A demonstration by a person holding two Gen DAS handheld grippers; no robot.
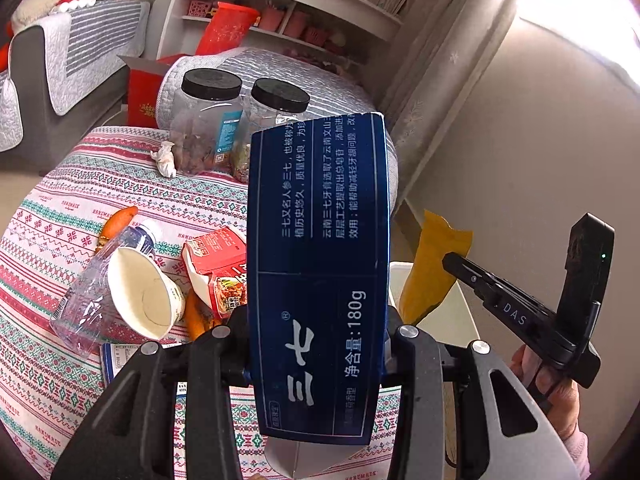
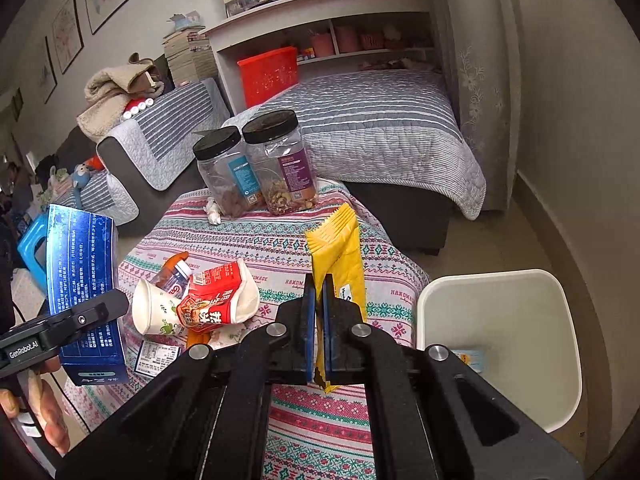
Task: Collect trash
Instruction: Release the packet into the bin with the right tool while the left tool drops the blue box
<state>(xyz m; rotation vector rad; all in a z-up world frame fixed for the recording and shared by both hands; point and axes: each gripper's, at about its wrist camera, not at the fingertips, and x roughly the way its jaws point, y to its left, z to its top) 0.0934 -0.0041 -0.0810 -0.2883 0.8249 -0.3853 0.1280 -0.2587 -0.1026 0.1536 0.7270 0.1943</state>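
My left gripper (image 1: 316, 344) is shut on a dark blue toothpaste box (image 1: 320, 264) and holds it upright above the patterned table; the box also shows in the right wrist view (image 2: 82, 292). My right gripper (image 2: 319, 320) is shut on a yellow wrapper (image 2: 340, 256), held upright near the table's right edge; the wrapper also shows in the left wrist view (image 1: 432, 268). A white trash bin (image 2: 500, 344) stands on the floor to the right, with a small packet inside. On the table lie a paper cup (image 2: 154, 312), a crushed red carton (image 2: 220, 300), a plastic bottle (image 1: 100, 284) and a crumpled tissue (image 1: 165, 158).
Two clear jars with black lids (image 2: 256, 164) stand at the table's far edge. A flat printed packet (image 2: 156, 356) lies at the front left. A grey-quilted sofa (image 2: 380, 128) lies behind the table, a curtain and wall to the right.
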